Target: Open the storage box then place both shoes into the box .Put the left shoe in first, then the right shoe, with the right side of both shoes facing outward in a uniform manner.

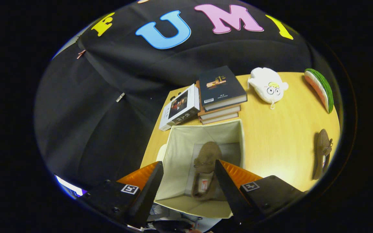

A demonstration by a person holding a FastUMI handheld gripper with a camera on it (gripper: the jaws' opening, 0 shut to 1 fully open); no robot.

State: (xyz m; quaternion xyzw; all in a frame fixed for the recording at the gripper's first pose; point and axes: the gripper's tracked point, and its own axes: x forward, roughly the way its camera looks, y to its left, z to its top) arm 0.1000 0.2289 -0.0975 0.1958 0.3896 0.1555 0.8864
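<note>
The cream fabric storage box stands open on the wooden table, right below my fingers. One brown shoe lies on the box floor, toe pointing away from me, its opening up. My gripper hovers above the box with its fingers spread wide and nothing between them; the shoe shows in the gap, nearer the right finger. The second brown shoe lies on its side on the table, far to the right of the box.
A stack of books and a white boxed book sit just behind the box. A white plush toy and a watermelon-slice cushion lie at the table's far right. Bare tabletop separates box and second shoe.
</note>
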